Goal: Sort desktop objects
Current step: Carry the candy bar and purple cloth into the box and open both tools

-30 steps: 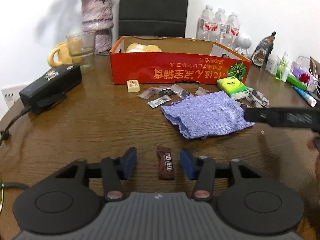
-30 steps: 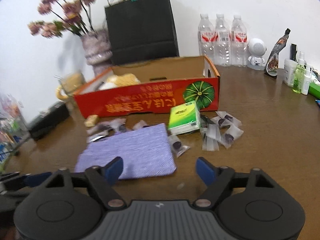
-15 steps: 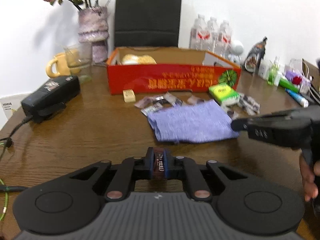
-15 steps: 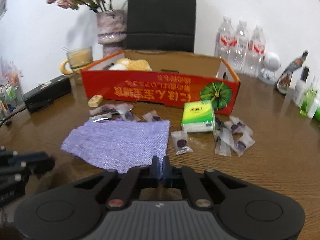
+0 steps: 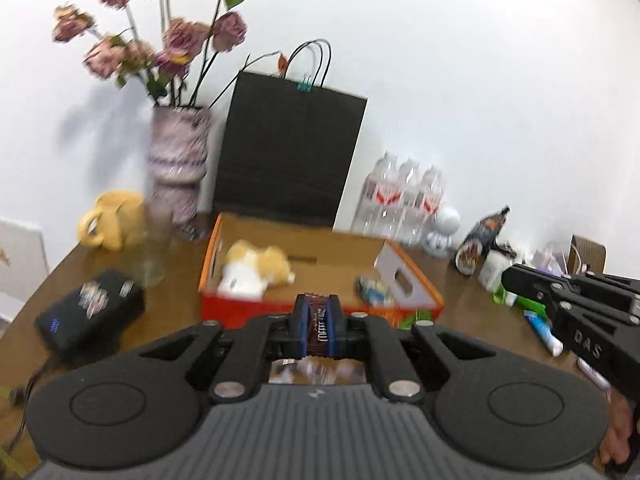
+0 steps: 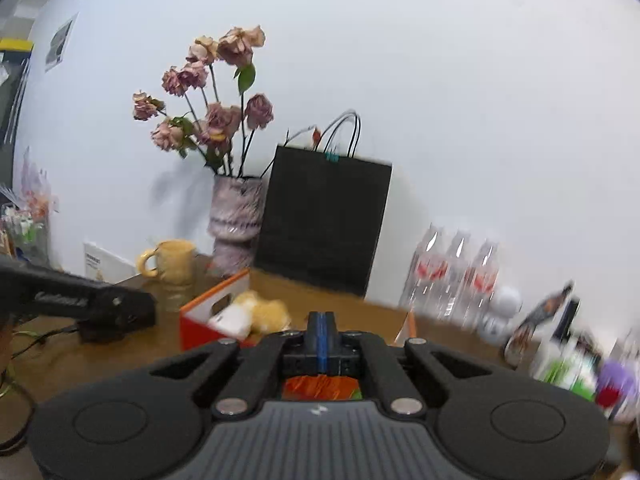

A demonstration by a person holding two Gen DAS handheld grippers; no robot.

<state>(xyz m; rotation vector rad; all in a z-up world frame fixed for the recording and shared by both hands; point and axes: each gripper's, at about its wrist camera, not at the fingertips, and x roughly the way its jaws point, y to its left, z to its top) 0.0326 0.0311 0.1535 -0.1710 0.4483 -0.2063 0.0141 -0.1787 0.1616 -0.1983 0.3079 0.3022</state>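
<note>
While the left gripper (image 5: 316,330) is held raised in front of the orange cardboard box (image 5: 320,312), its blue pads pinch a brown snack bar wrapper (image 5: 318,328) edge-on, printed face toward the camera. The bar sits between the pads near their tips, clear of the table; that hold would let it fall straight down once the pads part. Judgement: the bar is bound for the box, since a plush toy (image 5: 256,270) and a small packet (image 5: 374,290) already lie on its floor.

Right gripper (image 6: 320,340): pads pressed flat together, no gap showing. Its view is blurred, and I see no cloth or wrapper at the tips, so it is probably closed on nothing. It is held raised beside the box's right end, near the cosmetics and tubes, likely to stay out of the left one's path.

Other items: flower vase (image 5: 178,172), black paper bag (image 5: 288,152), yellow mug (image 5: 114,220), water bottles (image 5: 404,200) along the wall behind the box. Loose sweet wrappers (image 5: 316,372) show through the left gripper's frame, still outside the box.

Risk: the wrapper is slick and thin; a slack pinch could let it slip short of the box wall.
</note>
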